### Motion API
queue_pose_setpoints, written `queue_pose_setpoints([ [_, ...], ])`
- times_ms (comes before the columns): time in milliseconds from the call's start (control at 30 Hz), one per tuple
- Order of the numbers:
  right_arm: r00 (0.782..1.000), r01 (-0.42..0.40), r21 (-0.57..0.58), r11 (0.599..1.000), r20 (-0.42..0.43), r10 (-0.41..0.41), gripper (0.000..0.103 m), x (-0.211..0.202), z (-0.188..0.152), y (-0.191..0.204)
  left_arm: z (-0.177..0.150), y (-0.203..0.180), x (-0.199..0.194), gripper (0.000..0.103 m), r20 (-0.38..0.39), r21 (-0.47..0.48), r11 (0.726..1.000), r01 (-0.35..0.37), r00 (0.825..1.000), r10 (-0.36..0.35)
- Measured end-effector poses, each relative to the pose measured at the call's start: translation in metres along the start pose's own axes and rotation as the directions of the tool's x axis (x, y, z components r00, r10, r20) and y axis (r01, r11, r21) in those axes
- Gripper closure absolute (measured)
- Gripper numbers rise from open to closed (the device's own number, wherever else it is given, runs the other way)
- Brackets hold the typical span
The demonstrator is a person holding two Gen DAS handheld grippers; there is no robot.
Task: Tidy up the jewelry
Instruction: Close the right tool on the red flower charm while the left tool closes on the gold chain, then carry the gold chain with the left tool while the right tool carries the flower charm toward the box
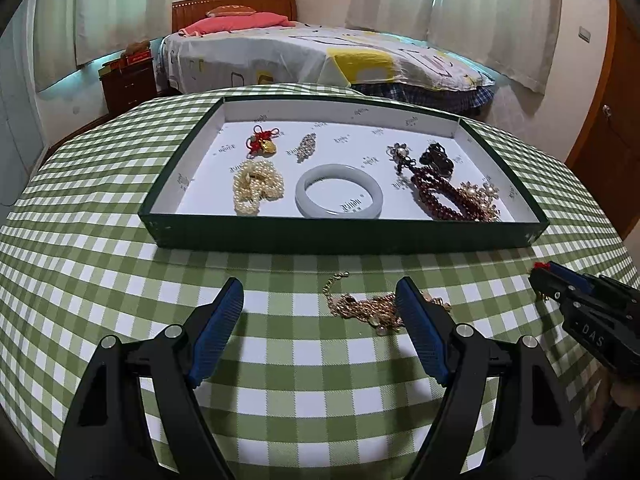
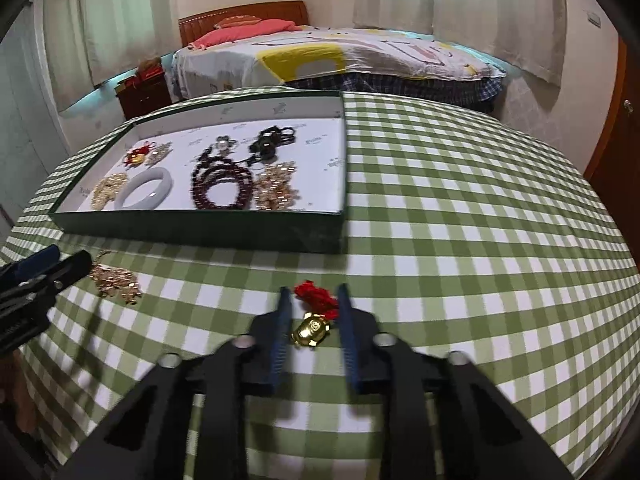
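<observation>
A red knot charm with a gold ingot (image 2: pixel 314 330) lies on the checked cloth between the fingers of my right gripper (image 2: pixel 313 290). In the left wrist view that gripper (image 1: pixel 540 272) looks shut, with red cord at its tip. My left gripper (image 1: pixel 319 282) stands open above the cloth. A gold chain necklace (image 1: pixel 364 308) lies beside its right finger, not between the pads. A green tray (image 1: pixel 344 236) behind holds pearls (image 1: pixel 258 188), a pale bangle (image 1: pixel 338 192), dark red beads (image 1: pixel 444 196) and several other pieces.
The round table has a green checked cloth (image 2: pixel 480 240) that drops away at its edges. The tray (image 2: pixel 200 232) sits left of centre in the right wrist view. A bed (image 1: pixel 320 56), a nightstand and curtains stand beyond the table.
</observation>
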State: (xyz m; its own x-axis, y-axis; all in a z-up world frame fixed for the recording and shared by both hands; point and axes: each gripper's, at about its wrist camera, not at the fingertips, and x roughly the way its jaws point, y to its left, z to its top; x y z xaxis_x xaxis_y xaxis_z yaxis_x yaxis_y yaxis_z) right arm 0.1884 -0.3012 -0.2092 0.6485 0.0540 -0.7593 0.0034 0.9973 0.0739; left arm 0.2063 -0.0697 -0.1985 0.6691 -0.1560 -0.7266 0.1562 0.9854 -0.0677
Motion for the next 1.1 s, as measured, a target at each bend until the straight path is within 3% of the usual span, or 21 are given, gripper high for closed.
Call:
queue_pose_setpoints([
  [367,0.998,-0.056,-0.018,0.998,0.001,0.056,0.089,0.002,0.002,0.019,-0.001,-0.009,0.005,0.027,-0.014,0.022,1.000,0.015,1.000,-0.015],
  [500,0.998,-0.065,-0.020,0.998,0.000,0.065,0.089,0.003,0.002,0.021,0.000,-0.013,0.014,0.037,-0.049,0.027,0.999,0.033,0.998,-0.031],
  [733,0.998,-0.070,-0.017,0.997,-0.001,0.070,0.089,0.002,0.002,0.020,0.002,-0.020,0.020,0.038,-0.068,0.079,0.995,0.055,0.996,-0.049],
  [1000,0.997,-0.071,-0.016,0.997,-0.001,0.071,0.089,0.002,0.002,0.020,-0.001,-0.022,0.016,0.082,-0.057,0.094,0.989,0.114,0.992,-0.109],
  [1100,0.998,-0.070,-0.018,0.997,-0.001,0.070,0.089,0.002,0.003,0.022,-0.002,-0.021,0.015,0.084,-0.055,0.087,0.988,0.126,0.991,-0.121],
])
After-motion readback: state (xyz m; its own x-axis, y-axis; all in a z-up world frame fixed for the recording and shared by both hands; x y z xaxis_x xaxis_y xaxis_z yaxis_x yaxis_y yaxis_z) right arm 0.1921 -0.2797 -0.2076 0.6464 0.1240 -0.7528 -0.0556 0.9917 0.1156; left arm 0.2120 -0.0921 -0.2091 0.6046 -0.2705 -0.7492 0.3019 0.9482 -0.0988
